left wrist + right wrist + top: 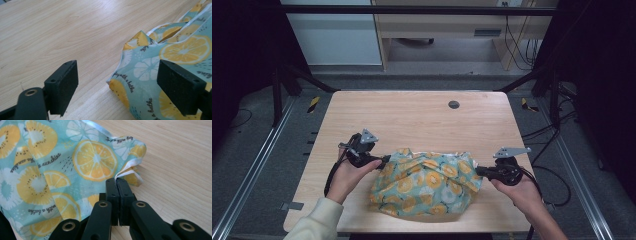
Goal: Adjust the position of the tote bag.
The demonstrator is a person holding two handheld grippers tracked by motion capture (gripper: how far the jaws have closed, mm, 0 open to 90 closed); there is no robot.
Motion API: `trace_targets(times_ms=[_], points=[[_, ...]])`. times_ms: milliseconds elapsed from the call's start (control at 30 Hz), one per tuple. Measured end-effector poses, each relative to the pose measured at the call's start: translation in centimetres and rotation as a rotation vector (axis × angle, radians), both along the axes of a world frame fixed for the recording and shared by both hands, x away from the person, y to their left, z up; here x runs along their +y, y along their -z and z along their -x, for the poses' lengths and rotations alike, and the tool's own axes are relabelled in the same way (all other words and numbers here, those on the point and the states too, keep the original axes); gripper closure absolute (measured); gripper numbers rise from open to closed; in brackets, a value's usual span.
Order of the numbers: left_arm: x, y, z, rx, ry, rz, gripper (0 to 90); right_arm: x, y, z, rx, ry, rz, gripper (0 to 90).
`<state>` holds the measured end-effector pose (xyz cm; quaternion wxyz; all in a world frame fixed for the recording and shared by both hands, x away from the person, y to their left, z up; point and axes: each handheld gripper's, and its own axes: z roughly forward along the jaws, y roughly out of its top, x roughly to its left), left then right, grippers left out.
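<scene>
Wooden table (412,115) with a crumpled lemon-print cloth (427,182) lying crosswise near the front edge. Right gripper (116,179) is clamped on the cloth's white-piped corner, while the left gripper (117,82) sits spread wide, the opposite corner just poking between its jaws.

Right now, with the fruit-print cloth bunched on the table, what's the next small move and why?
Probably close the left gripper on the cloth corner. Its jaws stand open with that corner between them, unpinched, while the right gripper is shut on the white-trimmed edge opposite. Both ends need holding before spreading.
</scene>
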<state>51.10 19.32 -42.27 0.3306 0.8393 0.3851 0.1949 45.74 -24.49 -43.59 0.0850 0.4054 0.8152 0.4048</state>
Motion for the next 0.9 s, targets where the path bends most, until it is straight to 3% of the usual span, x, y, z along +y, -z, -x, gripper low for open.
trace_targets(times_ms=[300,467,733,900], points=[[-0.3,1.9,-1.0,0.079,0.038,0.002,16.3,0.9,0.1,0.6,-0.023,-0.056,0.089,90.0],[-1.1,3.2,-1.0,0.114,0.085,-0.001,16.1,1.2,0.3,0.1,-0.034,-0.053,0.101,90.0],[-2.3,4.5,-0.8,0.158,0.160,-0.066,21.3,1.9,0.2,-1.1,-0.049,-0.035,0.100,89.9],[-2.7,5.0,-0.8,0.178,0.164,-0.096,27.5,2.3,-0.1,-1.4,-0.061,-0.037,0.101,89.9]])
